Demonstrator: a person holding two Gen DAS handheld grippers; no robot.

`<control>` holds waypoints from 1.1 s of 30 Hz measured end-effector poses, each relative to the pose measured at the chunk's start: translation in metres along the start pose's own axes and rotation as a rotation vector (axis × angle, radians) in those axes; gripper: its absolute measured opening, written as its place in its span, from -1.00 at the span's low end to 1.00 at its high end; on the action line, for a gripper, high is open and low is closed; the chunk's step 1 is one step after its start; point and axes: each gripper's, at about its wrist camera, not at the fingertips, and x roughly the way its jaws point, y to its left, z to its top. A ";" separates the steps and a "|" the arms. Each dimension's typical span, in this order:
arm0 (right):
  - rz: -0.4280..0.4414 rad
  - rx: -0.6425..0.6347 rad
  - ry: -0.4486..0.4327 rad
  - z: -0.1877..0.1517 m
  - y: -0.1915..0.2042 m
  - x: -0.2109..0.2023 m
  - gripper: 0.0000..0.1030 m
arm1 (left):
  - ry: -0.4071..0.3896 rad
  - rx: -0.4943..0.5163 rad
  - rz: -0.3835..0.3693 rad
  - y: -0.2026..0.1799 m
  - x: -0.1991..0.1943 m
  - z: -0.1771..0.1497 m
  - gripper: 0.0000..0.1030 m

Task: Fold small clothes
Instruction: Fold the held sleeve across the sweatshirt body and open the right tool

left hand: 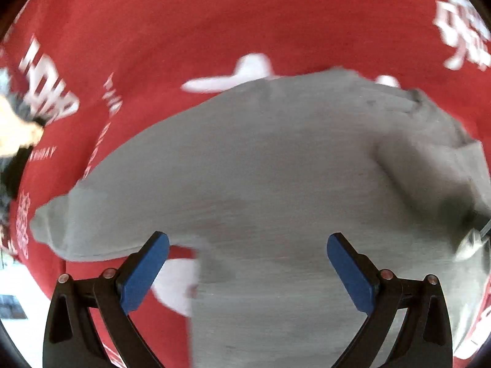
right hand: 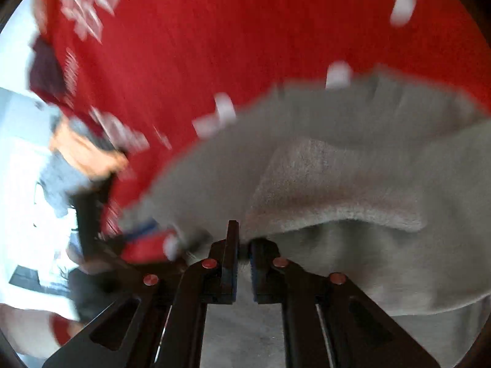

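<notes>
Grey fleece garment [left hand: 276,165], small, soft knit, lies spread on a red cloth with white printed lettering [left hand: 190,21] that covers the work surface. In the left wrist view the garment fills the middle and lower part of the frame; one sleeve-like flap reaches out to the left edge of the cloth, another bunches at the upper right. White printed shapes on the red cloth show just beyond the garment's far edge.

Left gripper [left hand: 248,271]: black arms, blue pads [left hand: 144,273], jaws spread wide over the grey fabric, nothing between them. Released, hovering above the garment's lower body.

Right gripper [right hand: 244,247]: jaws drawn almost together, and a thin edge of the grey garment [right hand: 353,190] runs into the narrow gap between the pads. Clenched on that edge. A fold of the fabric, fleecy underside showing, hangs lifted just ahead of the fingertips, over the rest of the garment.

Right wrist view is heavily smeared. At its left a person's hand [right hand: 92,156] is on a dark handle, beyond the red cloth's edge; details unreadable. A pale floor or wall lies past that.
</notes>
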 end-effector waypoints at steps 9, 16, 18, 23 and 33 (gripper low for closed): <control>-0.001 0.265 -0.049 -0.005 -0.028 0.008 -0.02 | 0.053 -0.064 -0.064 0.027 0.024 -0.007 1.00; 0.001 0.337 -0.257 0.025 -0.005 -0.007 -0.88 | 0.010 -0.083 -0.096 0.062 0.014 0.005 1.00; -0.037 0.253 -0.302 0.037 0.020 -0.010 -0.88 | -0.004 -0.090 -0.090 0.071 0.013 0.008 1.00; -0.205 -0.133 -0.151 0.048 0.083 0.035 -0.73 | 0.000 -0.128 -0.058 0.095 0.023 0.011 1.00; -0.212 -0.022 -0.075 0.013 0.060 0.028 -0.11 | -0.003 -0.111 -0.067 0.093 0.012 0.010 1.00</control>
